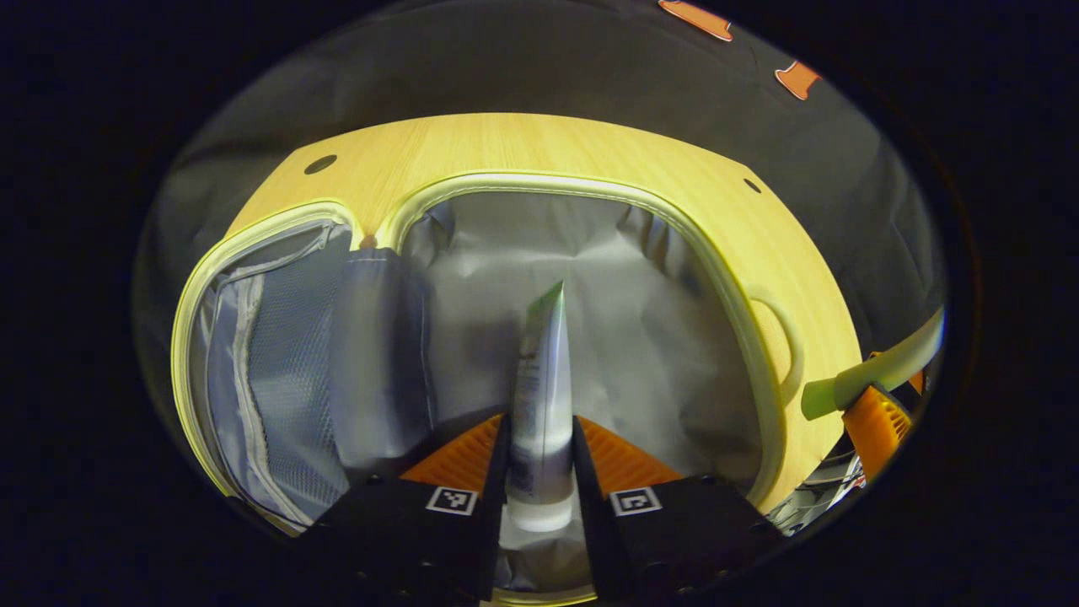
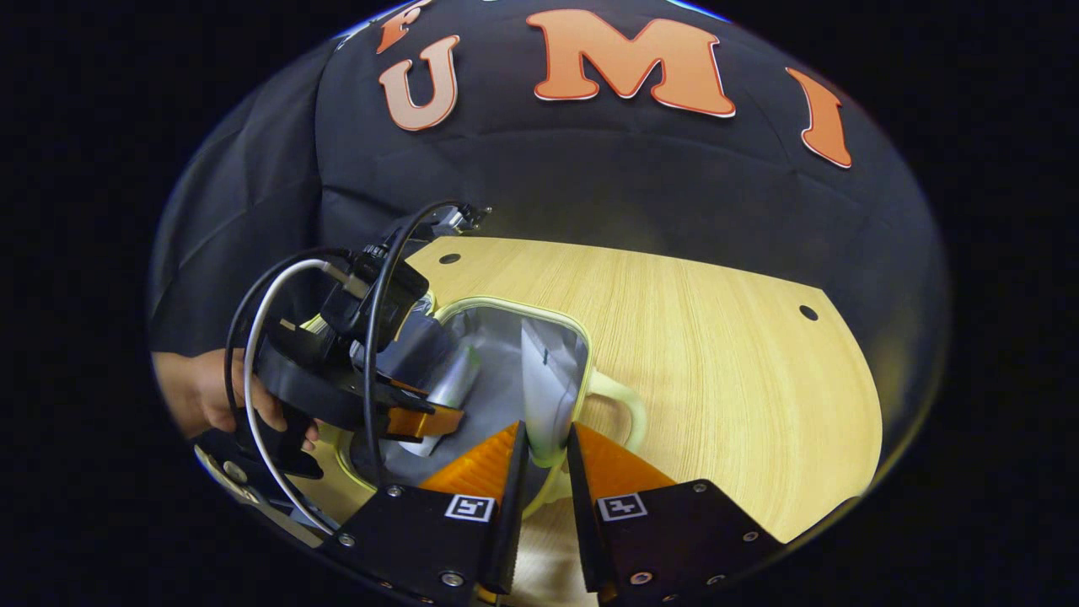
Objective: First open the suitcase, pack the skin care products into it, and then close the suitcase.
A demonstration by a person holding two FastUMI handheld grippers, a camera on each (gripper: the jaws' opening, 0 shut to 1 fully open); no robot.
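two grippers each clamp a tube over the open suitcase.

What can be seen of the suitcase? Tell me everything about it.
The suitcase lies open and flat on the wooden table. Its shell edge is pale yellow-green, with a loop handle of the same colour on one side. The half under the left gripper is lined with crinkled grey fabric; the other half has a grey mesh pocket with a zip. The left gripper holds a tube over the lining; the right gripper holds a second tube at the rim near the handle.
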